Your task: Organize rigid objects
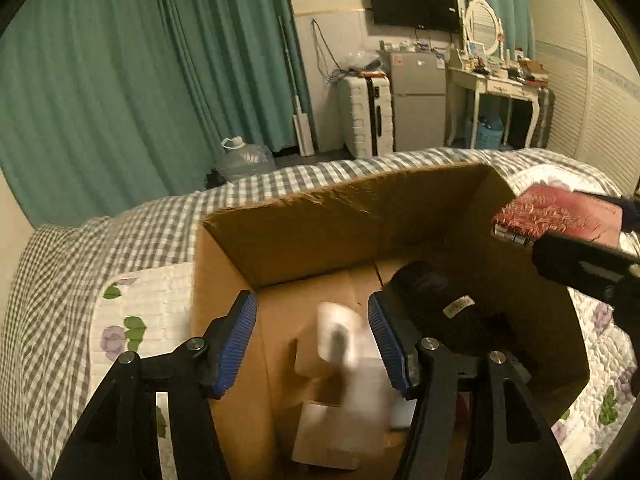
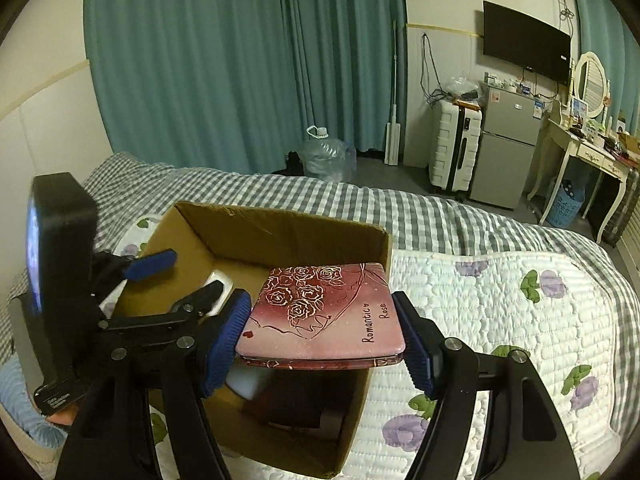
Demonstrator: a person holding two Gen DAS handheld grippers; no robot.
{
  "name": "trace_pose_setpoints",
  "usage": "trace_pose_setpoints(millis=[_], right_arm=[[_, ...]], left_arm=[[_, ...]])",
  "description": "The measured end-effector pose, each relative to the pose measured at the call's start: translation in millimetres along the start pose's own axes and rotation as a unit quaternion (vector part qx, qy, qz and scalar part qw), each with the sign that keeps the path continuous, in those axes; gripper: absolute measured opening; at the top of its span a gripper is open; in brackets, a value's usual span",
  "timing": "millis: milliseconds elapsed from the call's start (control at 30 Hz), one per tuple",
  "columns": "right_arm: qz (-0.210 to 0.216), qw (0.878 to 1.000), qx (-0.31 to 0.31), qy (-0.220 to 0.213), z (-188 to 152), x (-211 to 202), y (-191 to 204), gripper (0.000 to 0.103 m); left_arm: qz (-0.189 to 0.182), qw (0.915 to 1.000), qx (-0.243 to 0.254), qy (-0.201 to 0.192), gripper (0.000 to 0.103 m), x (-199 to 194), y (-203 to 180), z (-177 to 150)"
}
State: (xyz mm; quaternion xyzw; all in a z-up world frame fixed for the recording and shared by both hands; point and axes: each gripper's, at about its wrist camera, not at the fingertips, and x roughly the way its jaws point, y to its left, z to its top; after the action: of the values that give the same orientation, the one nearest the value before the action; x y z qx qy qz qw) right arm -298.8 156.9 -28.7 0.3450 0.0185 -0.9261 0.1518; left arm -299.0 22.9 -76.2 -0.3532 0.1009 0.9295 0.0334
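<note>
An open cardboard box (image 1: 320, 216) stands on the bed; it also shows in the right wrist view (image 2: 280, 232). My left gripper (image 1: 312, 336) is open above the box, and a blurred white object (image 1: 344, 344) lies below its fingers inside. A black object (image 1: 440, 304) lies in the box at the right. My right gripper (image 2: 324, 328) is shut on a flat red case (image 2: 324, 312) printed with roses and "Romantic Rose", held level over the box's near right corner. The case shows at the right edge of the left wrist view (image 1: 560, 216). The left gripper (image 2: 152, 276) shows at the left of the right wrist view.
The bed has a grey checked cover (image 2: 360, 200) and a white floral quilt (image 2: 500, 300). Beyond the bed are teal curtains (image 2: 240, 60), a water jug (image 2: 328, 156), a white suitcase (image 2: 456, 148), a small fridge (image 2: 508, 144) and a dressing table (image 2: 580, 148).
</note>
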Motion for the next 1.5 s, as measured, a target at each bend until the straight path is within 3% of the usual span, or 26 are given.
trace_pose_setpoints(millis=[267,600,700,767,967,1233,1300,1500], right_arm=[[0.014,1.000,0.003,0.006,14,22,5,0.070],[-0.003,1.000,-0.002,0.017,15,61,15,0.071],[-0.020,1.000,-0.001,0.019,13,59,15,0.084],[-0.023,1.000,0.008,0.016,13,51,12,0.085],[-0.042,0.999,0.019,-0.015,16,-3,8,0.089],[-0.065,0.994,0.014,-0.087,12,-120,22,0.097],[-0.069,0.992,0.012,-0.102,12,-144,27,0.103],[-0.075,0.986,0.008,-0.151,5,-219,48,0.103]], left_arm=[[0.008,0.9992,-0.034,-0.021,0.066,-25,29,8],[0.014,0.9984,-0.049,-0.025,0.066,-28,43,-6],[0.008,0.9981,-0.057,-0.021,0.066,-27,45,-10],[0.007,0.9980,-0.060,-0.020,0.066,-32,46,-11],[0.014,0.9958,-0.075,-0.052,0.066,-75,53,-3],[0.028,0.9896,-0.082,-0.115,0.071,-171,58,5],[0.028,0.9867,-0.082,-0.137,0.075,-197,59,4],[0.035,0.9793,-0.069,-0.187,0.078,-263,52,-2]])
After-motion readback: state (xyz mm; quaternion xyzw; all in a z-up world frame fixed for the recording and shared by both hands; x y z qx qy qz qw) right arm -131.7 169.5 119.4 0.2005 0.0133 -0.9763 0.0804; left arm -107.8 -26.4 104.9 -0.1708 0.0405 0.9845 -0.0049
